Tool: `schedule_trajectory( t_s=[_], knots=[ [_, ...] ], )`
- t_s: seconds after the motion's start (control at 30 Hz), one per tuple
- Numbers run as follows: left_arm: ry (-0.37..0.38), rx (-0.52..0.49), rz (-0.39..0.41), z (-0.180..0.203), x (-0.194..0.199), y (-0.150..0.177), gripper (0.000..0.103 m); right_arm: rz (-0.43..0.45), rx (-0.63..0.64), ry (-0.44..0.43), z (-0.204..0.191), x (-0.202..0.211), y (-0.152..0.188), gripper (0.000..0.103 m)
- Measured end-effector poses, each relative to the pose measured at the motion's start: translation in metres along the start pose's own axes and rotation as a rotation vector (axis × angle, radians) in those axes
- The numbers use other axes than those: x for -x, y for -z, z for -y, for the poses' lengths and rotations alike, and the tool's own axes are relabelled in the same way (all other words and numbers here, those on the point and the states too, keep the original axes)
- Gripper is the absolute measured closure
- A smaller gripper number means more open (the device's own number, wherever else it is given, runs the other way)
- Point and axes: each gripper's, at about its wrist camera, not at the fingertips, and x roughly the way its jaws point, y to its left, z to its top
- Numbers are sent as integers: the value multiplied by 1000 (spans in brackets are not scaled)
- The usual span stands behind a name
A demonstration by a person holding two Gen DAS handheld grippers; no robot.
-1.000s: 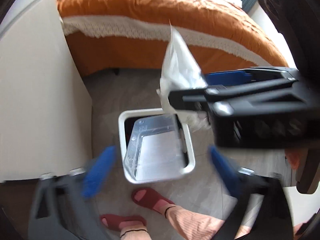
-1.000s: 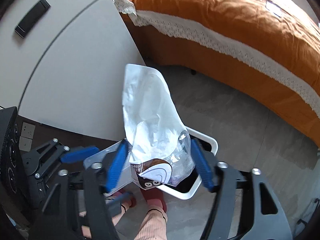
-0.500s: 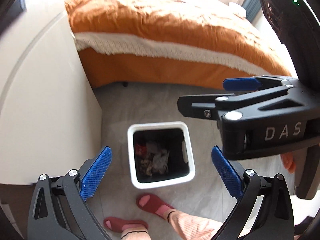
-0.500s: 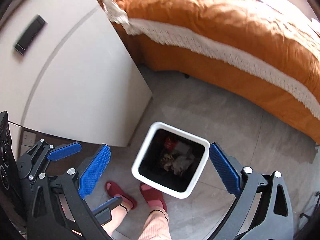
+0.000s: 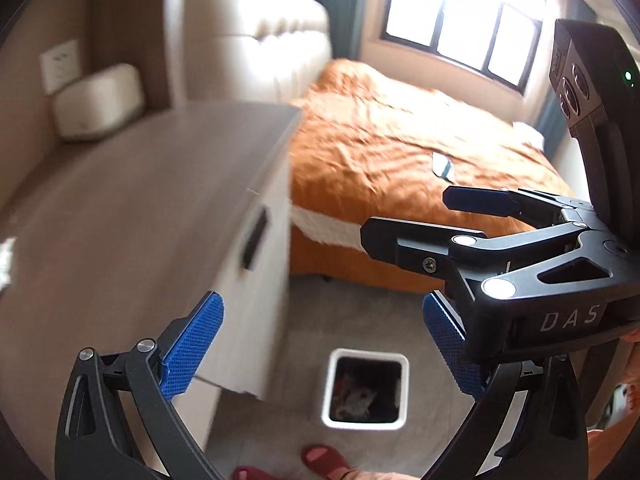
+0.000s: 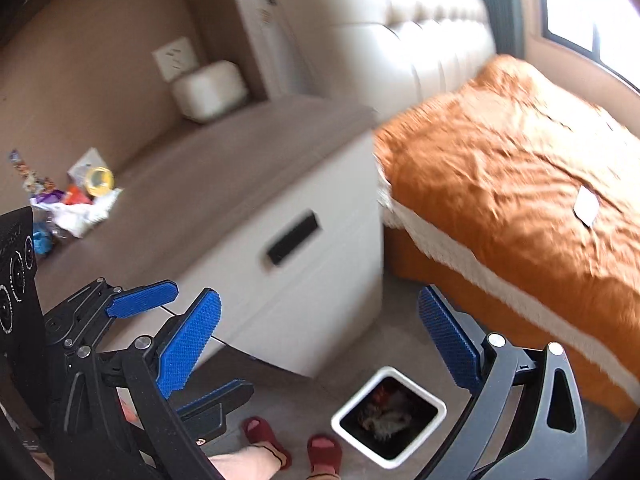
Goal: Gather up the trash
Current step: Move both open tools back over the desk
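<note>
Item, far left: trash pile (image 6: 70, 200) of wrappers on the bench (image 6: 224, 168); near centre, floor bin (image 6: 388, 416), part full. Left tongs (image 5: 320, 344) and right tongs (image 6: 320, 344) both wide, holding nothing. Advised: carry the tongs left, pinch one wrapper squarely. Legible: "DAS" on the right tool's body.

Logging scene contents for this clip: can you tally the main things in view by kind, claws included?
Claws: 2, left claw and right claw, both open
Bins: 1, white bin
Cabinets: 1, cabinet
Beds: 1, orange bed
Litter piles: 1, litter pile
Total: 6
</note>
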Motion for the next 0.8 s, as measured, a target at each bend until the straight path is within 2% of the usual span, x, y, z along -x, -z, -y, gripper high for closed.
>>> schedule_trajectory(
  t_s=[0.03, 0.23, 0.5, 0.63, 0.8],
  knots=[
    [-23, 15, 13, -7, 9, -3, 5, -24, 16, -4, -10, 0, -8, 5],
    [-211, 105, 79, -65, 71, -8, 5, -3, 162, -157, -85, -14, -53, 5],
    [-482, 231, 110, -167, 140, 3, 5, -9, 324, -310, -179, -36, -81, 5],
    [-559, 266, 120, -213, 166, 13, 5, -27, 370, -337, -216, -56, -87, 5],
    [-585, 330, 126, -263, 176, 25, 5, -48, 397, -354, -257, -87, -88, 5]
  ],
)
